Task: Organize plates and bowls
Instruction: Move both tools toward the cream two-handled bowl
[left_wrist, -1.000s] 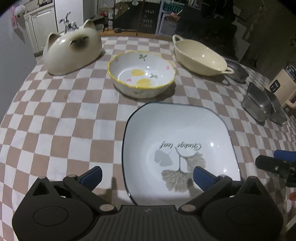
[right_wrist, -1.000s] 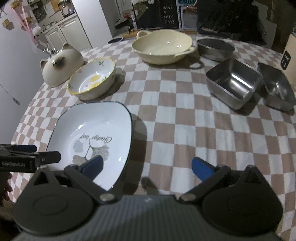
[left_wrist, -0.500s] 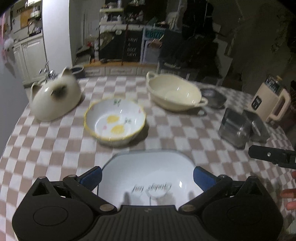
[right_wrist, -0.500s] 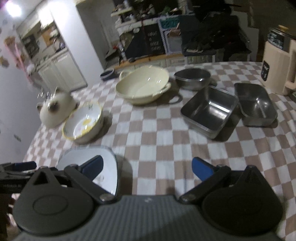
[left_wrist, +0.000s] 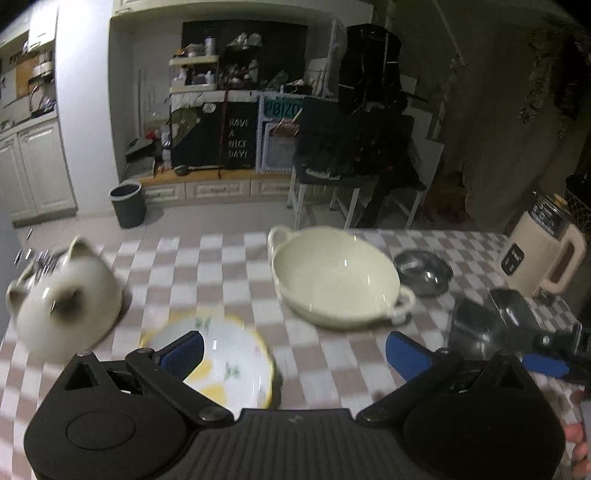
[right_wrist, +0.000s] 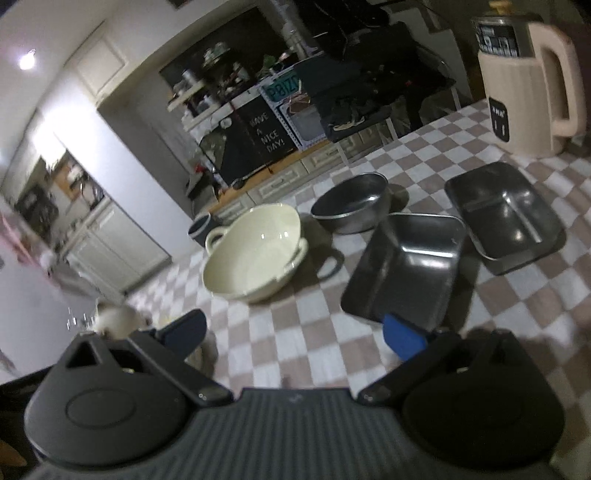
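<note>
The left gripper is spread wide and holds nothing, above the flowered bowl on the checkered tablecloth. The right gripper is also wide open and empty. Farther off sit a cat-shaped dish, a cream two-handled bowl, two steel trays and a round steel bowl; a kettle stands at the far edge.

checkered table holds cream bowl, steel pans, kettle.
</note>
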